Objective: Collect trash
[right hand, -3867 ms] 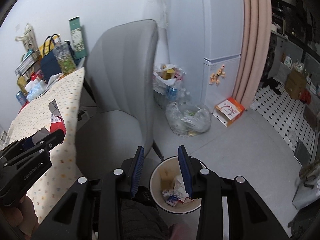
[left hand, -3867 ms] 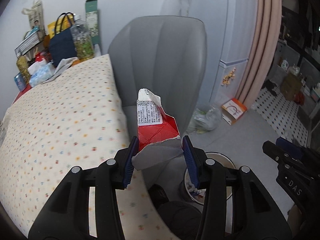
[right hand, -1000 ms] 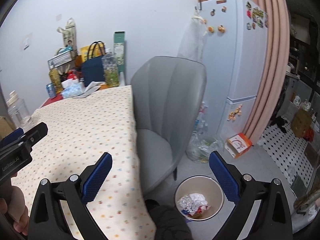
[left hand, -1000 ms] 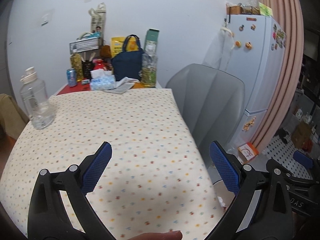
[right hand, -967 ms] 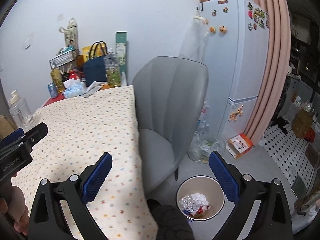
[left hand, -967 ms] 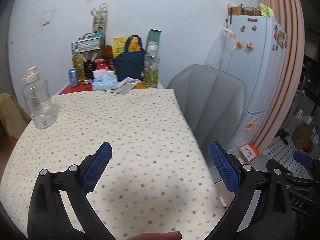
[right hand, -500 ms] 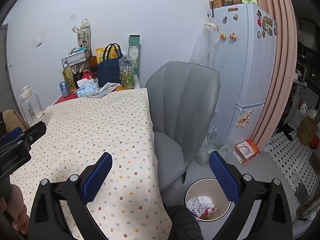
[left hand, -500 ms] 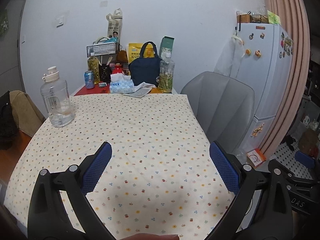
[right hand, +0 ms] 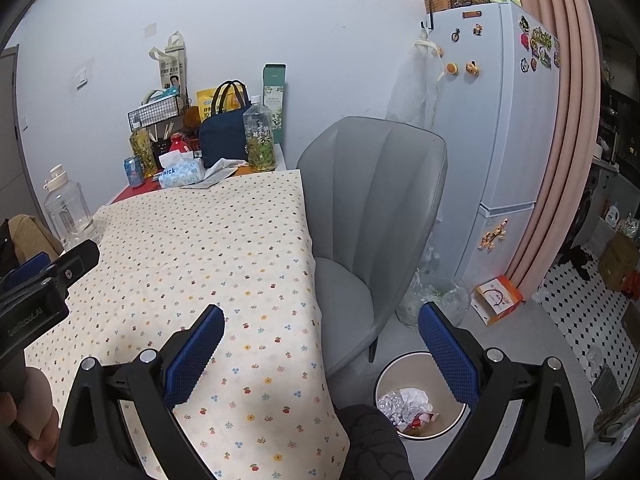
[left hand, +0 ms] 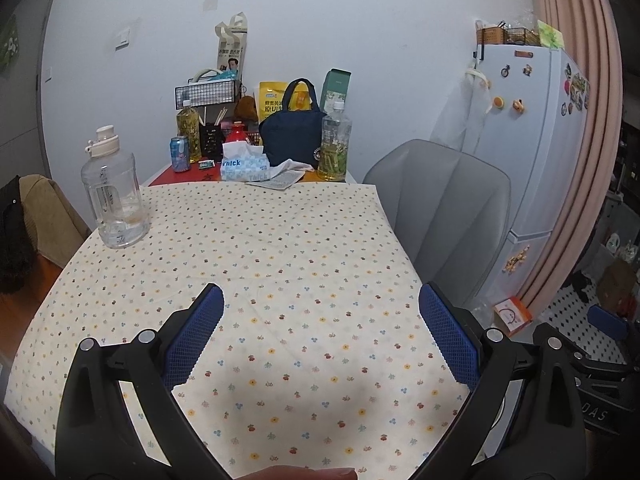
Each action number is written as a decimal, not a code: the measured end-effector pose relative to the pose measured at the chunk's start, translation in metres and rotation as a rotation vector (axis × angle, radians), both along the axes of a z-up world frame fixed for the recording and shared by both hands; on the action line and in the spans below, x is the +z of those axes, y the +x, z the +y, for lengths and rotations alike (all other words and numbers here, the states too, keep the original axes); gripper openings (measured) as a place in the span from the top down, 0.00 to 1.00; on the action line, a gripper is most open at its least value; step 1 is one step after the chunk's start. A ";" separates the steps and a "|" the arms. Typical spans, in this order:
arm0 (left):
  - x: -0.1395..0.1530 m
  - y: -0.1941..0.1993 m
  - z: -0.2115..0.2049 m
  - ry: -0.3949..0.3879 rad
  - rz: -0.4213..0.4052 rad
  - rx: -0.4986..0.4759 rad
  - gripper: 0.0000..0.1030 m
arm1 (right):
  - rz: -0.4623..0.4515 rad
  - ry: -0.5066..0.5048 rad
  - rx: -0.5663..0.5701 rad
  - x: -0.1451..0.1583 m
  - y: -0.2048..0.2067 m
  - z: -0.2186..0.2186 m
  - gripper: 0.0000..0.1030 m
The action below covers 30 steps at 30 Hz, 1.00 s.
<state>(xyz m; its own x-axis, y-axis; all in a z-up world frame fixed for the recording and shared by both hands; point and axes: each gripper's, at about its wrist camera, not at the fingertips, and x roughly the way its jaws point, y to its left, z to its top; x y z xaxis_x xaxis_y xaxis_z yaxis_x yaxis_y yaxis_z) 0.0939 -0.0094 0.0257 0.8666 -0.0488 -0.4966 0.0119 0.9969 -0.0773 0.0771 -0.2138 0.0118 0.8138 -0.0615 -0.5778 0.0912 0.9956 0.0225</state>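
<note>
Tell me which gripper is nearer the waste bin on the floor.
Right. The right gripper hangs open above the table's right edge with the waste bin just below its right finger. The left gripper is open over the tablecloth, farther left.

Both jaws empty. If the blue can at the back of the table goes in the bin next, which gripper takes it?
Left, probably. The left gripper is open over the table's middle, facing the can ahead-left. The right gripper, also open, sits at the table's chair-side edge, nearer the bin.
</note>
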 end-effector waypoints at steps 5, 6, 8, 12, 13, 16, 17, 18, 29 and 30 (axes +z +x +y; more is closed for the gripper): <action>0.000 0.000 -0.001 -0.001 -0.002 0.001 0.06 | 0.000 -0.002 0.002 -0.001 0.000 0.000 0.08; 0.001 0.000 -0.002 -0.001 -0.002 0.001 0.06 | -0.002 -0.002 0.001 -0.001 -0.001 0.000 0.08; 0.001 -0.001 -0.002 -0.003 -0.003 0.001 0.06 | -0.004 -0.003 0.000 -0.001 -0.001 0.000 0.08; 0.001 -0.001 -0.003 -0.004 -0.003 -0.002 0.06 | -0.008 -0.005 -0.004 0.000 -0.002 -0.001 0.08; 0.001 -0.001 -0.004 -0.004 -0.003 -0.003 0.06 | -0.009 -0.006 -0.005 0.000 -0.003 -0.001 0.08; 0.001 -0.001 -0.005 -0.005 0.000 -0.006 0.06 | -0.010 -0.006 -0.006 0.001 -0.003 -0.001 0.08; 0.001 -0.001 -0.005 -0.005 0.000 -0.005 0.06 | -0.010 -0.007 -0.006 0.001 -0.003 -0.001 0.08; 0.001 0.000 -0.005 -0.006 0.000 -0.004 0.06 | -0.009 -0.007 -0.005 0.001 -0.003 -0.001 0.08; -0.004 0.002 -0.005 -0.003 0.013 -0.001 0.06 | 0.003 -0.009 -0.004 -0.004 -0.001 -0.001 0.08; -0.005 0.002 -0.005 -0.004 0.014 -0.001 0.06 | 0.003 -0.009 -0.005 -0.004 -0.001 -0.001 0.08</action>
